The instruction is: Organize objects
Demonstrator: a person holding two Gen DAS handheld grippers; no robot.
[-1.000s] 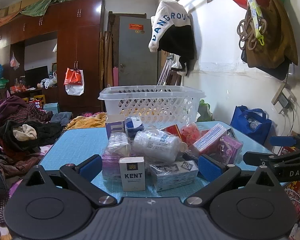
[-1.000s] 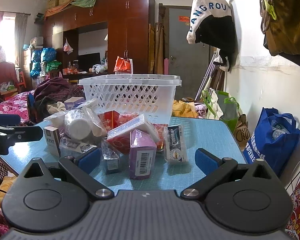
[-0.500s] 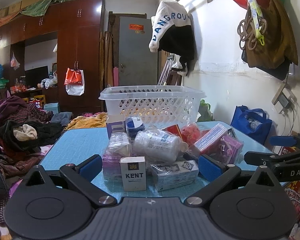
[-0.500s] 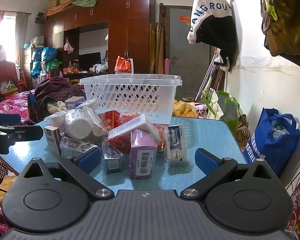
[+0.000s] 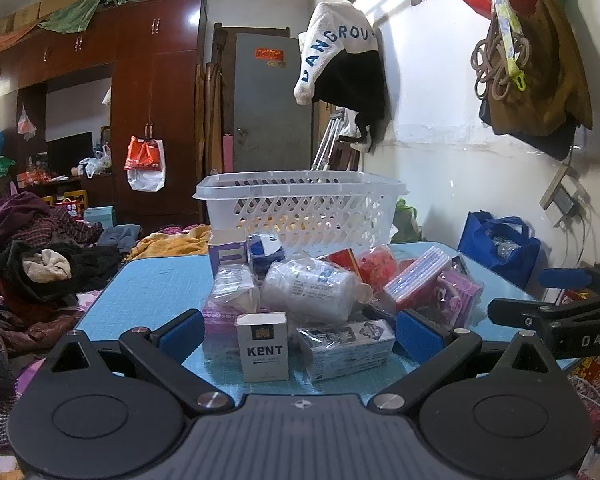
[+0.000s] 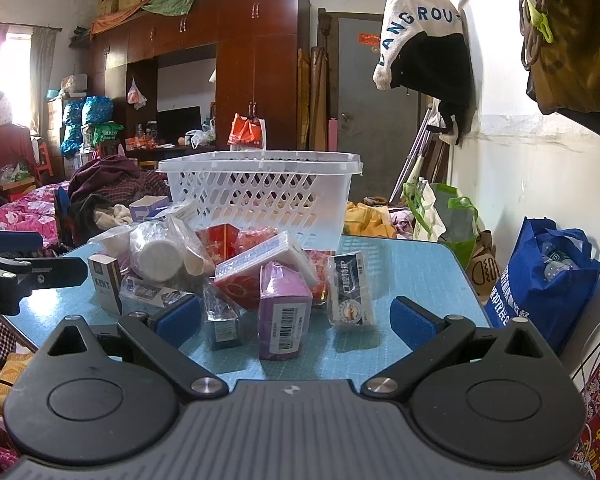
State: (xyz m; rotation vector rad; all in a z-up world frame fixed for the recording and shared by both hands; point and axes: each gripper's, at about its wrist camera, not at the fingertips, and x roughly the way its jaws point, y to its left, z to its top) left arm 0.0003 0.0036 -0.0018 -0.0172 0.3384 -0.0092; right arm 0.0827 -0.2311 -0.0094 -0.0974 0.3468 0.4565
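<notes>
The pile (image 5: 312,300) of packets sits mid-frame on the blue table (image 5: 148,280), heaped right before the white basket (image 5: 300,212), likely where it all goes. The front box (image 5: 263,347) reads KENT; a hanging top (image 5: 340,60) reads "ANGROU". Left gripper (image 5: 298,330) and right gripper (image 6: 294,320) both hover spread, holding nothing.

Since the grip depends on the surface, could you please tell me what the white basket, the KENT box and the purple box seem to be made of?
White basket: rigid, glossy plastic, judging by its moulded lattice walls and rim.
KENT box: probably matte printed cardboard, with crisp folded edges.
Purple box: apparently cardboard under shiny, wrinkled film.
</notes>
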